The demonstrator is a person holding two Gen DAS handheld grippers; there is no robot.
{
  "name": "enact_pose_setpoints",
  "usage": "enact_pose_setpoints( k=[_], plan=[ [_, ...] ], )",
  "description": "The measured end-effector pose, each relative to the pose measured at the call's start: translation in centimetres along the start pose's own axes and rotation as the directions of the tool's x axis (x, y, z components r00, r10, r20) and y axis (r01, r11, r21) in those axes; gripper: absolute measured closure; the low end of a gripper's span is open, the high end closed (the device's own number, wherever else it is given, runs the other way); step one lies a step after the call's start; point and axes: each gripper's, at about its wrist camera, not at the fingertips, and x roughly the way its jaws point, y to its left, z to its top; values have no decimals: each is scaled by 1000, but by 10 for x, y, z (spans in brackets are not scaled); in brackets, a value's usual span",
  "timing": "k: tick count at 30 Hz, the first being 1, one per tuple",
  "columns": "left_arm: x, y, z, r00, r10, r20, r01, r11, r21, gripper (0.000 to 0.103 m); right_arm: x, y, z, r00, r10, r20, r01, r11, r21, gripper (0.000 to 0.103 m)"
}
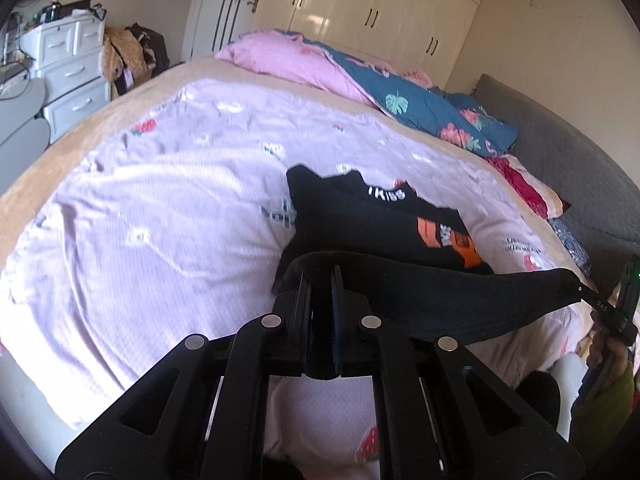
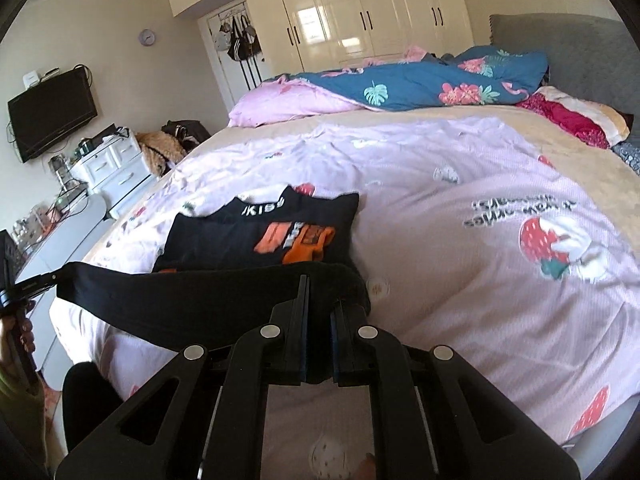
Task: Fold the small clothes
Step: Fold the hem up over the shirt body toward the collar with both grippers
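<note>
While both claws clench the black shirt's (image 1: 384,224) near hem, lifting it taut, left gripper (image 1: 320,292) grips at 6 o'clock, right gripper (image 2: 319,300) likewise; shirt's far half lies on the bedsheet (image 1: 160,200).

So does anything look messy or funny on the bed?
Nothing odd with the black garment: its near edge is lifted, stretched between both pairs of shut jaws. Only the teal floral quilt lies rumpled at the far side.

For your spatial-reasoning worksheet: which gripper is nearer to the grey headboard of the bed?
Right. The right gripper holds the black garment's corner on the headboard side; the left gripper holds the opposite corner, toward the white drawers.
</note>
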Motion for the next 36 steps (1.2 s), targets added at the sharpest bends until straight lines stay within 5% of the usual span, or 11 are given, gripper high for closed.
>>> enact_pose_setpoints(
  k=[36],
  plan=[
    [85, 1, 62, 987, 142, 76, -136, 988, -75, 100, 107, -10, 75, 995, -101, 4, 100, 986, 132, 96]
  ],
)
